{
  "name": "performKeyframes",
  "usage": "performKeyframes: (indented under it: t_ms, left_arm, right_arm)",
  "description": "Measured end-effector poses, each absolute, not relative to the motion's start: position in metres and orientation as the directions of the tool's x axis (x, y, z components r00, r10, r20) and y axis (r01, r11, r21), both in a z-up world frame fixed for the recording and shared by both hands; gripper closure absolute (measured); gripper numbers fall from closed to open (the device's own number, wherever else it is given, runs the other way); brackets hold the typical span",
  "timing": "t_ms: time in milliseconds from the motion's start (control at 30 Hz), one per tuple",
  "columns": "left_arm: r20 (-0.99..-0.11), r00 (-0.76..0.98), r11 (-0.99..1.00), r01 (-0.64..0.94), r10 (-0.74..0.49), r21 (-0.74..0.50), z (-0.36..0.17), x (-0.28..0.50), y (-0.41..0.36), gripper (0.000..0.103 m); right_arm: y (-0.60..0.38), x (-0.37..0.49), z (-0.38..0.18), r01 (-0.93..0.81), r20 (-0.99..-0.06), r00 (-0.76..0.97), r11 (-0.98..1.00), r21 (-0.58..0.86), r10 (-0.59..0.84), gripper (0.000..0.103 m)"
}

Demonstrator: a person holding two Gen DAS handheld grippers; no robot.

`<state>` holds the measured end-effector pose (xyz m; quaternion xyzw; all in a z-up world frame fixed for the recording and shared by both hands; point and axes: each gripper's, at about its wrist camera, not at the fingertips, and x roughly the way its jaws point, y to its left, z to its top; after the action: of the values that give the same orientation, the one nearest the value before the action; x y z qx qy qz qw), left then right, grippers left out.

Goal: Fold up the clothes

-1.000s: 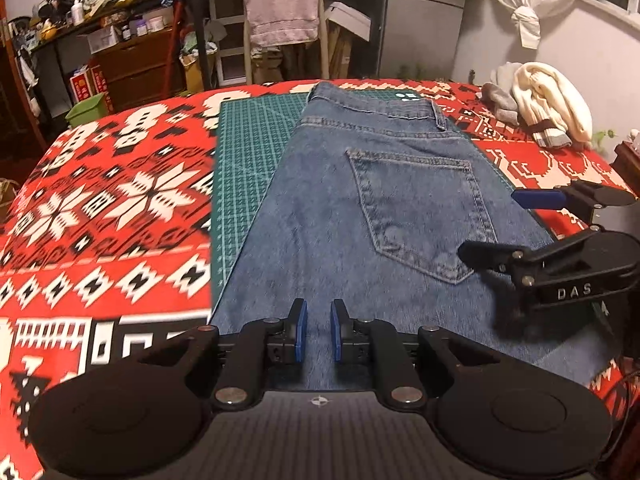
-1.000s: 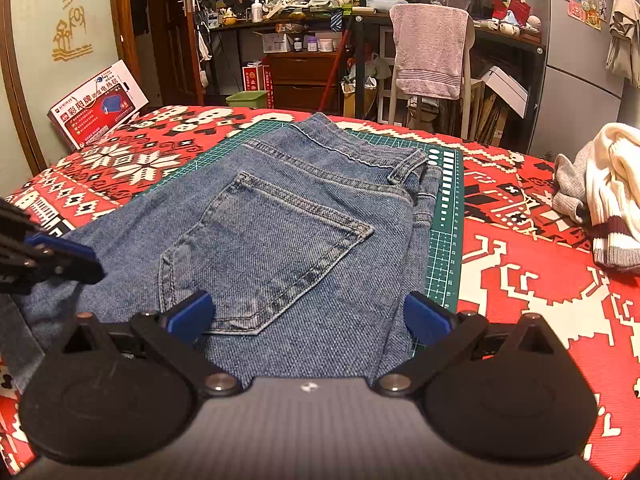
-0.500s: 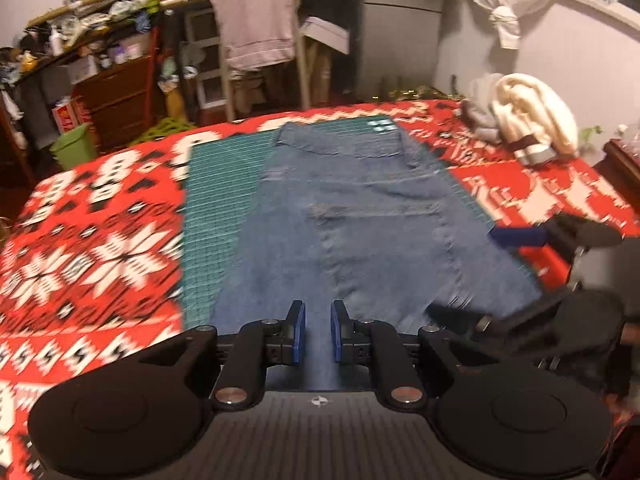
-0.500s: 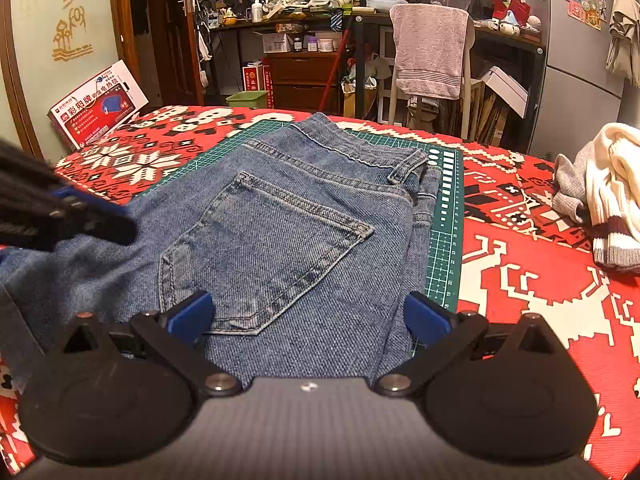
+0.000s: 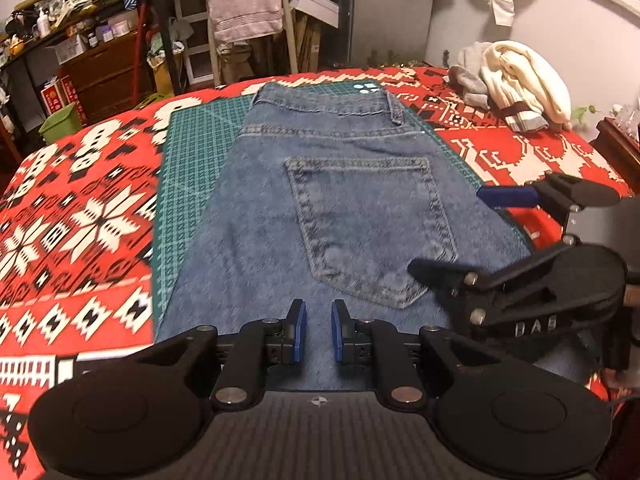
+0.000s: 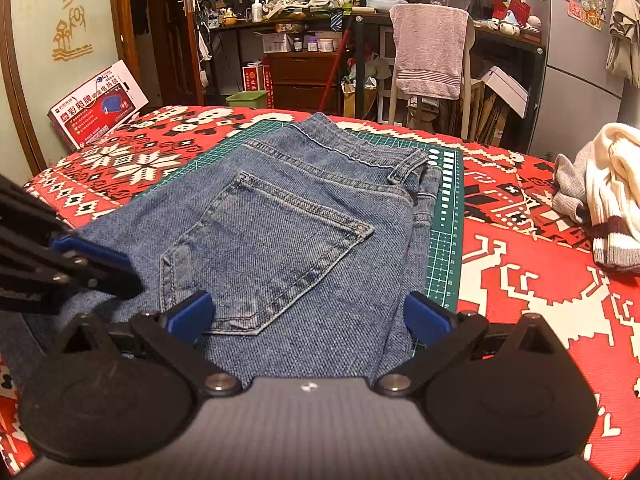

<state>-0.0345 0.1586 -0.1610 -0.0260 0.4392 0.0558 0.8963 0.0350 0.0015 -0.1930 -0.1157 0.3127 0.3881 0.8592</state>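
Observation:
Blue jeans [image 5: 352,184] [image 6: 300,232] lie folded lengthwise on a green cutting mat [image 5: 192,168], back pocket up, waistband at the far end. My left gripper [image 5: 316,332] sits at the near end of the denim. Its blue pads stand a narrow gap apart with denim between them, so it looks shut on the fabric. In the right wrist view the left gripper [image 6: 116,272] reaches in from the left over the denim. My right gripper [image 6: 308,316] [image 5: 468,236] stands wide open, low over the jeans beside the pocket, holding nothing.
A red patterned cloth [image 5: 80,208] covers the table. Cream and grey garments [image 5: 520,76] [image 6: 600,192] are piled at the far right. A chair with a pink towel [image 6: 428,52] stands behind the table, and a printed box [image 6: 96,104] leans at the left.
The left gripper swung up and back, then came down again, ending further in over the denim beside the right gripper. Its finger gap stayed the same. The right gripper held still.

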Motion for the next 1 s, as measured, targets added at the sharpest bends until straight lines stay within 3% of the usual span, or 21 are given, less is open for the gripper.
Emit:
performKeyframes:
  t_ms: [300,1000]
  left_arm:
    - [-0.794,0.604,0.983,-0.177,0.069,-0.049,-0.160,-0.060,0.177,0.082]
    - [-0.812,0.579,0.973,-0.221,0.073,-0.070,-0.157,-0.042,0.179,0.082]
  right_arm:
    - [0.002,0.035,-0.193,-0.740,-0.627,0.503,0.672,0.044,0.595,0.000]
    - [0.001,0.035,-0.194,-0.740,-0.627,0.504,0.672,0.043,0.595,0.000]
